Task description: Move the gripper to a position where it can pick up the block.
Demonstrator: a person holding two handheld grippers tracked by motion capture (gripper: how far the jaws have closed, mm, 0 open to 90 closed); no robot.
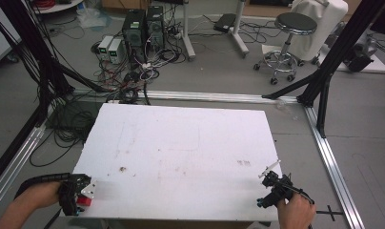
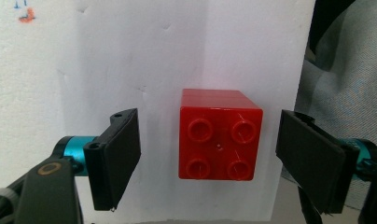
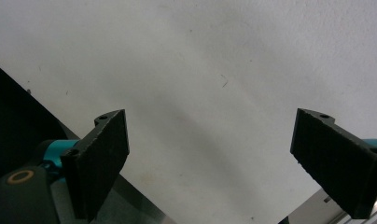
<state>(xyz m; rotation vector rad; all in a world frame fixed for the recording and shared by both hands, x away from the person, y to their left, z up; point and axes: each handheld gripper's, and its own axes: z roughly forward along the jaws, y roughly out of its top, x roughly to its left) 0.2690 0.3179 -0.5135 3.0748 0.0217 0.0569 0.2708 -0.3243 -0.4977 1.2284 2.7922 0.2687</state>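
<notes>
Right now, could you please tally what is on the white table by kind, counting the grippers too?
Red studded blocks: 1, the red block between the open jaws of the left gripper
Grippers: 2, the left one and the right gripper, also open
Total: 3

**Black jaws, teal fittings**

Left gripper [image 2: 207, 158]: flat, matt black jaw pads, each with a small screw hole at its top, on teal metal cylinders behind; a brass-ringed black housing sits below. Right gripper [image 3: 210, 161] looks alike. Black cables trail behind.
</notes>
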